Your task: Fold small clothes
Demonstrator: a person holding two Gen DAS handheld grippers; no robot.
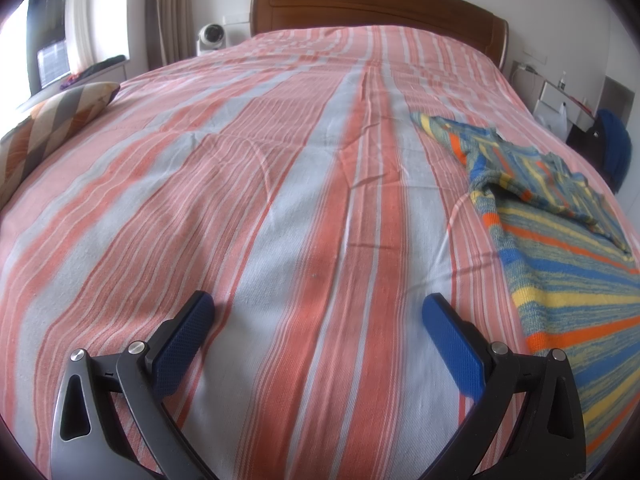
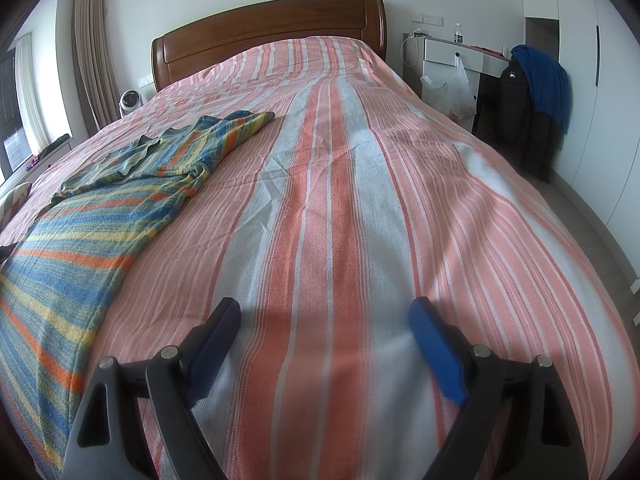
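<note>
Salmon-pink and pale grey stripes cover the bedspread [image 1: 304, 184] that fills the left wrist view. The left gripper [image 1: 318, 314] sits at six o'clock, its blue pads [image 1: 450, 340] spread wide with only bare cover between them. The striped knit top [image 1: 560, 240], in blue, yellow, green and orange, lies at about three o'clock on the cover, its hem near the right-hand pad but apart from it, one sleeve reaching toward one o'clock. A brown wooden headboard [image 1: 376, 4] stands at twelve o'clock, a patterned pillow [image 1: 52, 128] at nine o'clock, and a small white fan [image 1: 212, 36] at eleven o'clock.

In the right wrist view the right gripper [image 2: 324, 318] is again at six o'clock, jaws standing wide and holding nothing, over the striped cover. The knit top [image 2: 92, 224] lies from eight to ten o'clock, spread mostly flat, with its upper part rumpled. At two o'clock a blue garment [image 2: 544, 76] hangs over dark clothing beside a white bedside table [image 2: 460, 54].
</note>
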